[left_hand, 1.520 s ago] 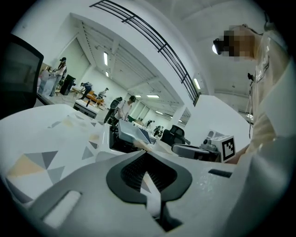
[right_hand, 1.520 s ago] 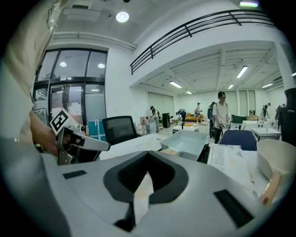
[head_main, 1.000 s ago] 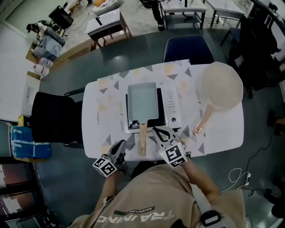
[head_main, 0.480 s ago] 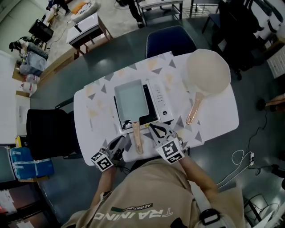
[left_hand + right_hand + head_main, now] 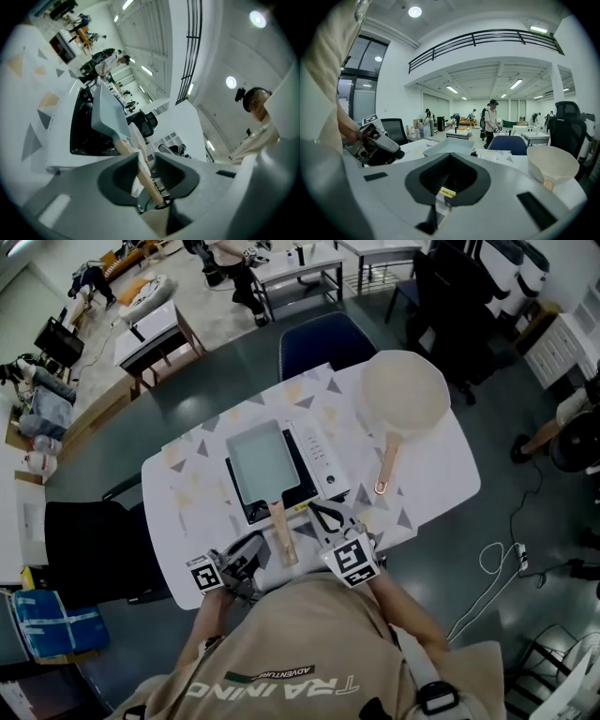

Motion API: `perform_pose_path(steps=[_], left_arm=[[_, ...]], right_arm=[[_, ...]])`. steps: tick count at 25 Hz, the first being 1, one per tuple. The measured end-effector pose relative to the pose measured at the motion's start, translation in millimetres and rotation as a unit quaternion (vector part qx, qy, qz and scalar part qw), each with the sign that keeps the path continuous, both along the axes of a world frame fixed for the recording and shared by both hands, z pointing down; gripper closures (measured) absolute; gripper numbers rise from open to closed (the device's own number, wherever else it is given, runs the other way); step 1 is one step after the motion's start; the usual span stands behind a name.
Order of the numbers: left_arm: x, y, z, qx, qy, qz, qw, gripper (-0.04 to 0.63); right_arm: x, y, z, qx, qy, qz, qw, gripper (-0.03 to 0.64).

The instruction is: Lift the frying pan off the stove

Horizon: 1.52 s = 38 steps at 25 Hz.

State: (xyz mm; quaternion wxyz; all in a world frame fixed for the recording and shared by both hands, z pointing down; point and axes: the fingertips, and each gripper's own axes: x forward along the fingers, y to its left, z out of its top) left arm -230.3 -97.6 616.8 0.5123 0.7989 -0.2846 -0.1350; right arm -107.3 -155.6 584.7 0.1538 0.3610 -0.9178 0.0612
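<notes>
the frying pan (image 5: pixel 260 462) sits on the stove (image 5: pixel 324 457). its wooden handle (image 5: pixel 280 532) sticks out past the stove's near edge toward me. my left claw (image 5: pixel 255 547) is just off the stove's near-left corner, aimed sideways at the handle's free end. in its own view the handle runs right through the slot between the jaws. those jaws have just been cracking open and stand at a narrow slit, not pinching the wood as far as i can see. my right claw (image 5: pixel 325 516) hangs by the stove's near-right corner, just beside the handle, jaws together with nothing in them. a round cream pan (image 5: pixel 405 390) lies to the right of the stove on the same patterned table (image 5: pixel 187 521).

writing i can read: "training" and "adventure" across the shirt (image 5: pixel 291 681), upside down from the head view. each claw's cube carries a black-and-white square marker (image 5: pixel 349 562). a small yellow label (image 5: pixel 447 191) sits in the right claw's recess, its print too small to read. the print on the stove's control strip is too small as well.
</notes>
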Motion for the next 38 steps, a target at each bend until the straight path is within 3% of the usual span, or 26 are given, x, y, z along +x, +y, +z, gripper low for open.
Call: perform_pose_path(steps=[1,2,10,14,18,27,32,38], left_arm=[[3.9,0.8,1.5,-0.018,0.020,0.012,0.9996,0.401],[7.7,1.7,2.9,-0.034,0.036,0.024,0.9985,0.305],[27.3,2.7,22.5,-0.078,0.061,0.097,0.9904,0.307],[32.8,-6.4,28.6,-0.105,0.102,0.104,0.9838,0.305],[44.9,-12.2,38.9,-0.119,0.104,0.128,0.9792,0.305],[84.3,-37.9,43.1,-0.127,0.146,0.150,0.9695,0.307],[103.0,-41.3,49.2,-0.137,0.135,0.173,0.9659,0.307],[112.3,-43.9,46.8,-0.167,0.171,0.174,0.9555,0.310]], right_arm=[[0.0,1.8,-0.2,-0.001,0.000,0.005,1.000,0.621],[-0.3,4.3,-0.1,-0.002,0.000,0.010,1.000,0.621],[-0.5,21.8,3.7,-0.013,0.011,0.038,0.999,0.621],[2.1,25.4,4.9,-0.020,0.018,0.056,0.998,0.621],[8.7,30.0,7.2,-0.025,0.026,0.071,0.997,0.621],[39.1,35.4,19.0,-0.045,0.044,0.100,0.993,0.621],[46.9,30.5,18.7,-0.047,0.037,0.110,0.992,0.621],[53.0,20.7,20.1,-0.049,0.037,0.105,0.993,0.621]])
